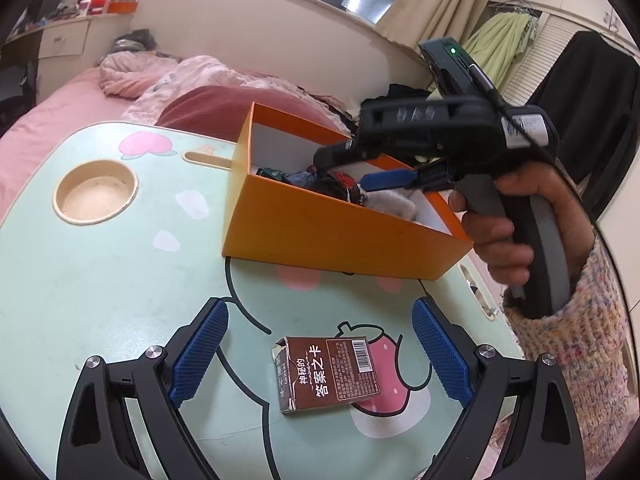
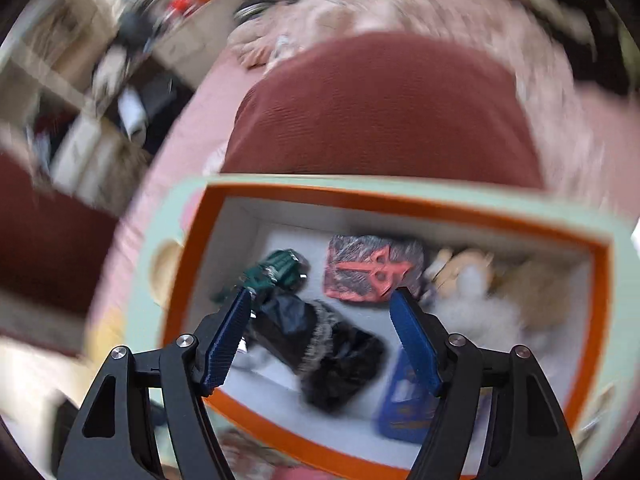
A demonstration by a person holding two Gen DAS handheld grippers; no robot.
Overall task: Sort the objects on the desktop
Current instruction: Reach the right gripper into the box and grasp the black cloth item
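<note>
1. The brown card box (image 1: 326, 374) is the one loose thing I see left on the desk (image 1: 100, 280). It lies flat on the strawberry print, well short of the orange box (image 1: 340, 240), which stands beyond it at about twelve o'clock.
2. From my left hand-held gripper (image 1: 320, 356) the card box sits dead ahead and just below, between the two blue pads and touching neither. Its long axis runs roughly from nine to three o'clock, tipped slightly, so it lies across the gap between the pads, not along it.
3. My left hand-held gripper is spread wide and holds nothing. I judge the card box fits across that gap as it lies, or I roll the wrist and take it by the short sides.
4. My right hand-held gripper (image 2: 322, 334) hangs over the open orange box, pointing down into it, about half open, and nothing is between its pads. Below it lie a dark furry item (image 2: 340, 360), a green toy car (image 2: 280, 272), a red-and-grey packet (image 2: 374, 272), a blue packet (image 2: 404, 408) and something pale and fluffy (image 2: 480, 304).
5. The left hand is far nearer the card box, so I judge this pick belongs to it, with the right hand (image 1: 500, 232) clearing the orange box first.
</note>
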